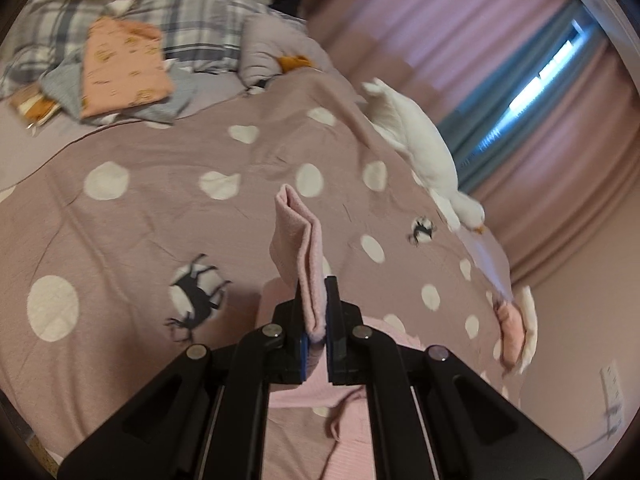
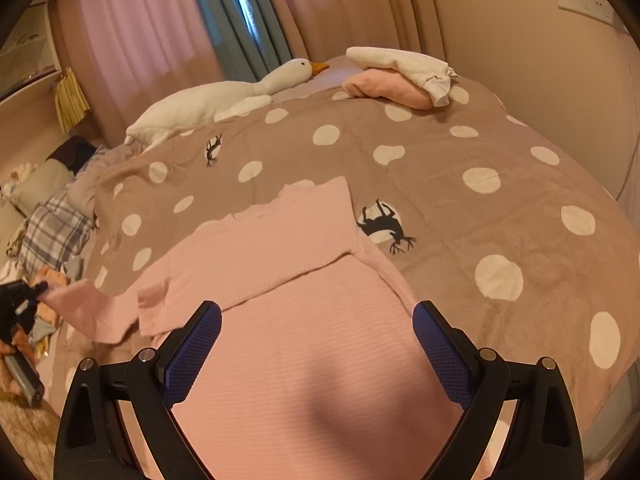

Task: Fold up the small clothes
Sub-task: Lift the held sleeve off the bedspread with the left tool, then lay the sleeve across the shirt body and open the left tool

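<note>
A pink ribbed sweater (image 2: 304, 320) lies spread on the polka-dot bedspread (image 2: 460, 208), one sleeve folded across its chest. My left gripper (image 1: 317, 312) is shut on the cuff of the other sleeve (image 1: 298, 236), which sticks up folded between the blue pads, lifted off the bed. In the right wrist view that gripper (image 2: 34, 294) shows at the far left with the sleeve (image 2: 84, 308) stretched toward it. My right gripper (image 2: 316, 344) hovers over the sweater's body, open, with nothing between its fingers.
A white goose plush (image 2: 224, 96) lies along the bed's far edge by the curtains. A folded pink garment with a white one on top (image 2: 400, 76) sits at the far corner. More clothes are piled around a peach piece (image 1: 124, 68) and a plaid blanket (image 1: 192, 16).
</note>
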Available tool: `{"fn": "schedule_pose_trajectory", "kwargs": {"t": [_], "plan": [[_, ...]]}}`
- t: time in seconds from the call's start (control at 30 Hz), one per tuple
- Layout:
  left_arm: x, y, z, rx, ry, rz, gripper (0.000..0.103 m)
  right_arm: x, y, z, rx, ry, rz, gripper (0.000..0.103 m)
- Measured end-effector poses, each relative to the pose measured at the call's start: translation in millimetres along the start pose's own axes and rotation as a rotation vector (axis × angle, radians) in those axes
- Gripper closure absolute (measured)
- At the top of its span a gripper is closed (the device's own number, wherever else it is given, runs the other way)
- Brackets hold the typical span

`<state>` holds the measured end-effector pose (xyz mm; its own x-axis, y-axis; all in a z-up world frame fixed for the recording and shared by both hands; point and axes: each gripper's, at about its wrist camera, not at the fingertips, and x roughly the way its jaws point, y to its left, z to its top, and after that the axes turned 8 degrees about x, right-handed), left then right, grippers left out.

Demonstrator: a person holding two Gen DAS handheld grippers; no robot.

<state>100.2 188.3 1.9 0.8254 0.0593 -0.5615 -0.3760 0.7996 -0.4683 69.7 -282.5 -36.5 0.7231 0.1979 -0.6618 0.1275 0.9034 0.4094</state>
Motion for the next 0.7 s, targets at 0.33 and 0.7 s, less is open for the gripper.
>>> {"fn": "schedule_pose_trajectory", "kwargs": {"t": [0.33,0.7], "plan": [[27.1,-66.7,-31.9,0.175,0.111,-0.071,0.098,-6.6,-8.7,0.0,0.018,-0.014,0.003,0.007],[70.6,-111.1,-85.6,0.300,0.271,-0.090,0.098,-4.8,-16.6,-2.6,0.041,0.001,0.009,0.007]]}}
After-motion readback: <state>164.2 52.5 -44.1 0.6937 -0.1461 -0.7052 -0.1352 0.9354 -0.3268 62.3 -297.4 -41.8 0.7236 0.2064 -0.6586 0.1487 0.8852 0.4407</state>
